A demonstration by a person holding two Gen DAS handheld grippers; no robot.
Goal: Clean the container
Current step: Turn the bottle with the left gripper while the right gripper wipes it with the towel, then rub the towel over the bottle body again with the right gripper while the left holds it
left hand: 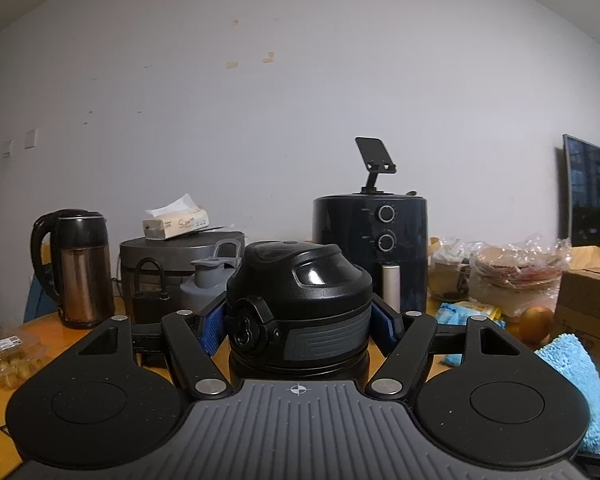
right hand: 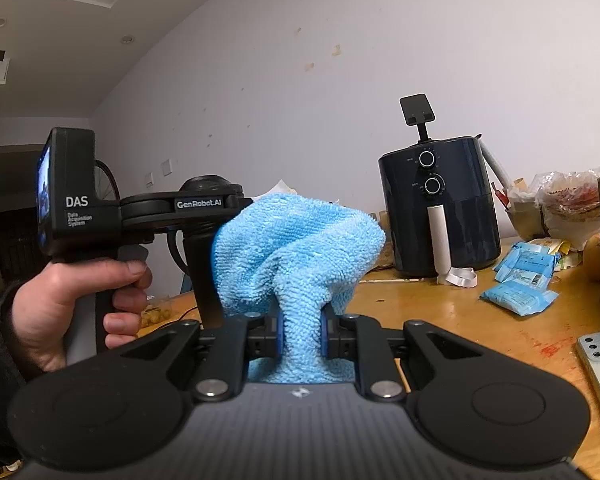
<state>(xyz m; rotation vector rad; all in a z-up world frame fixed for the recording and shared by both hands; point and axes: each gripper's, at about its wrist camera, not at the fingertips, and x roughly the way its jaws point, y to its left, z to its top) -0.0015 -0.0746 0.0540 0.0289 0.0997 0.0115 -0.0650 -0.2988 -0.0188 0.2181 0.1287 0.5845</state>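
Between left gripper [left hand: 299,322] pads: black bottle [left hand: 299,304], clamped. Right gripper [right hand: 300,334] pinches blue cloth [right hand: 296,248]. Wiping apparently not begun.

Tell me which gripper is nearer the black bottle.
Left. The left gripper is clamped on the black bottle, one blue pad against each side of it. The right gripper holds the blue cloth and is off to the bottle's right, not touching it.
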